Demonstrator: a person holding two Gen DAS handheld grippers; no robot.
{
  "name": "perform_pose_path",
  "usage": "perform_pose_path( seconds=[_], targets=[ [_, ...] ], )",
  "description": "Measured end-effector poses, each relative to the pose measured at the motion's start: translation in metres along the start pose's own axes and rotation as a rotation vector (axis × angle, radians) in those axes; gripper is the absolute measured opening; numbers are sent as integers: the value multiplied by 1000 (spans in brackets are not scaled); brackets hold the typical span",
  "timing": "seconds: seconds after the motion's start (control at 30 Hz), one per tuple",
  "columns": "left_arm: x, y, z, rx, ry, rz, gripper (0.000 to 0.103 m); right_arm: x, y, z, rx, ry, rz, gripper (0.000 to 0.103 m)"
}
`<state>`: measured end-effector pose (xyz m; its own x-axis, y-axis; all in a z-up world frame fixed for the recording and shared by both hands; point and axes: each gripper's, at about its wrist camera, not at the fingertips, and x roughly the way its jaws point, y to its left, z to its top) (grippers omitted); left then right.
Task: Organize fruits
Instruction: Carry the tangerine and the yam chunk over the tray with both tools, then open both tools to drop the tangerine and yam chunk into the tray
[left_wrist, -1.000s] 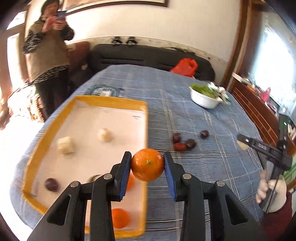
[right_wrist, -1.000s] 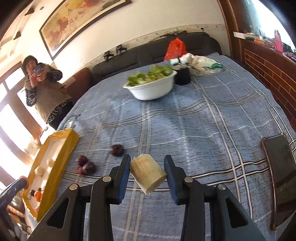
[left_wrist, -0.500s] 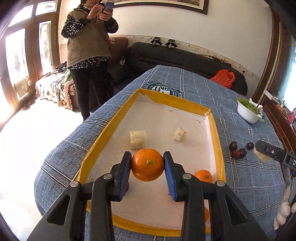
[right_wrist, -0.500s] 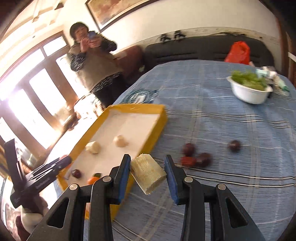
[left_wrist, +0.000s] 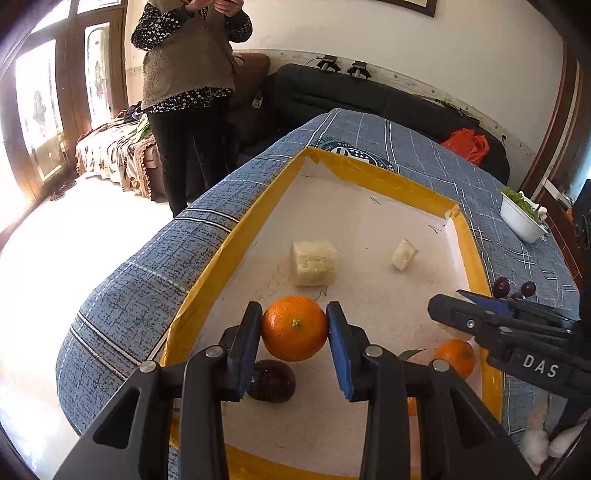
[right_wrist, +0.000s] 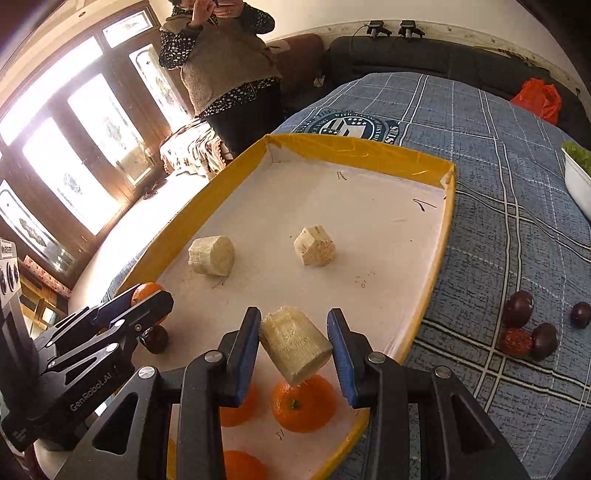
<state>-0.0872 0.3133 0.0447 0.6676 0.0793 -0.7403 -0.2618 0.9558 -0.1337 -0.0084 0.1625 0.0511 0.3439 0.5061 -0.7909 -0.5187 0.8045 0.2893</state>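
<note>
Lettering "GenRobot.AI" marks left tool (right_wrist: 147, 306); "DAS" marks right tool (left_wrist: 448, 308).

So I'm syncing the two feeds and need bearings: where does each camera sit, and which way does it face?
Left wrist: on the left gripper, looking down along its fingers into the yellow-rimmed tray; its jaws clamp an orange, and the right gripper enters from the right.
Right wrist: on the right gripper, over the tray's near end, clamping a pale chunk; the left gripper shows at left.
Shared: tray, two pale chunks inside, standing person.
</note>
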Motion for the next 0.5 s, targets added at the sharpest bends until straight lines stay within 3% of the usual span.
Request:
perform_pose_path(
  seconds=[0.13, 0.27, 0.5],
  targets=[
    [-11, 5, 0, -18, -27, -24, 55, 7, 2, 4, 10, 5, 7, 43],
    [-23, 10, 0, -50, -43, -61, 60, 7, 0, 10, 10, -15, -8, 51],
    [-38, 7, -4, -63, -53, -83, 66, -16, -6, 6, 41, -50, -15, 53]
  ],
)
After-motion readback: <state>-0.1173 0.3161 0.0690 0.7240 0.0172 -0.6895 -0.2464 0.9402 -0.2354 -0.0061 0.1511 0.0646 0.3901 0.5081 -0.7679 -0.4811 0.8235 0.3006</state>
